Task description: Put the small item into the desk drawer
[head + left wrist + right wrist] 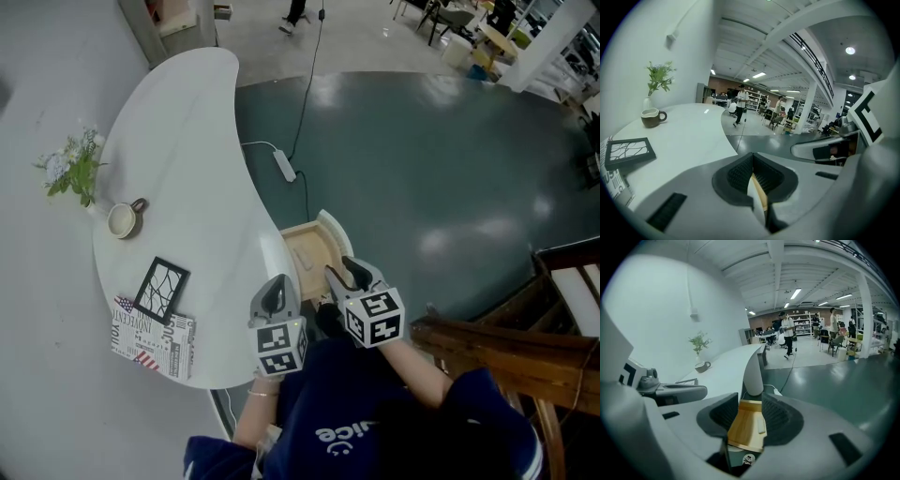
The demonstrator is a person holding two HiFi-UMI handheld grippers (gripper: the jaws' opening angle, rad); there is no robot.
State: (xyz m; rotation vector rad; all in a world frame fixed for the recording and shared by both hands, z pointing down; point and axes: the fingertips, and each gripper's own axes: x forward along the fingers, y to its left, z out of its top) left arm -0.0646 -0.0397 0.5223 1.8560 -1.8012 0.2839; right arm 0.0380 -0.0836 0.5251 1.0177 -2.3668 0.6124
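The small item (761, 424), a pale block, lies on the wooden floor of the open drawer (740, 427), just below and beyond the right gripper (750, 416), whose fingers stand apart with nothing between them. The left gripper (757, 177) also has its fingers apart. The drawer's white-and-wood edge shows in their gap, but I cannot tell whether a pad touches it. The likely trouble lies in closing: a hard shove could send the light block sliding, and fingertips hanging this near the drawer could get caught between it and the desk (187, 141).
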